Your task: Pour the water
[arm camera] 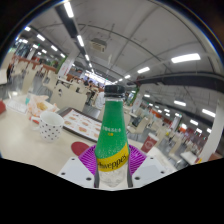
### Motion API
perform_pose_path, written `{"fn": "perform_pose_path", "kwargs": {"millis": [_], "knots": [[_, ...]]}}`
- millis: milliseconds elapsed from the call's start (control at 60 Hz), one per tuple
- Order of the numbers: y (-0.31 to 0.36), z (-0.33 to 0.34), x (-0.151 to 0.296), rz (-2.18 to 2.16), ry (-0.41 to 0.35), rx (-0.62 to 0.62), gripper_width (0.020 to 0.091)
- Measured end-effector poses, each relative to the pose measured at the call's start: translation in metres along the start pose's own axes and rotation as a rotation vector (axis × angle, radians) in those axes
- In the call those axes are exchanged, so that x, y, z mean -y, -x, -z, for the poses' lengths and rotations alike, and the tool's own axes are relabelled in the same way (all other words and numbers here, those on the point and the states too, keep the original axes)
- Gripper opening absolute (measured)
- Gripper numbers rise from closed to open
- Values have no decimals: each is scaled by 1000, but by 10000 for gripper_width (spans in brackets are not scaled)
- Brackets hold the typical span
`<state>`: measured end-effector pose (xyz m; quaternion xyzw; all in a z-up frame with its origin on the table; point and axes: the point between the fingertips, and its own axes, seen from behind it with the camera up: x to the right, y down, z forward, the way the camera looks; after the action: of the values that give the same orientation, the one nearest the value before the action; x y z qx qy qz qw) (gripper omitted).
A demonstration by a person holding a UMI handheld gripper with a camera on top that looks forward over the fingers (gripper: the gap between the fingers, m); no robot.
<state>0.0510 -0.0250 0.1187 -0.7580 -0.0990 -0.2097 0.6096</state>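
a wide hall fills the frame, rows of ceiling lights (150, 68) across the top, its far benches too blurred to make out. a pale table (25, 135) spreads over the lower left, bearing a white patterned cup (51, 125) at left of centre. at bottom centre stands the green bottle (113, 135), black-capped, its label writing unreadable, base cut off. the gripper (113, 165) clasps it, both purple pads (90, 158) pressed on its sides.

Bottle (113, 135): base cut off below, label text too small to read. Claw (113, 172): fingers hidden, grip unclear. Bkgd desks (25, 135): items blurred, unidentifiable.
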Motion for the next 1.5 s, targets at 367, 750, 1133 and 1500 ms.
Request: {"fn": "perform_pose_path", "kwargs": {"millis": [367,750,1133,1500], "knots": [[38,-102,121,1656,-181,-274,369],[71,-100,153,1989,-298,-366,369],[68,-103,104,-75,-102,102,368],[94,-131,21,-390,-5,178,371]]}}
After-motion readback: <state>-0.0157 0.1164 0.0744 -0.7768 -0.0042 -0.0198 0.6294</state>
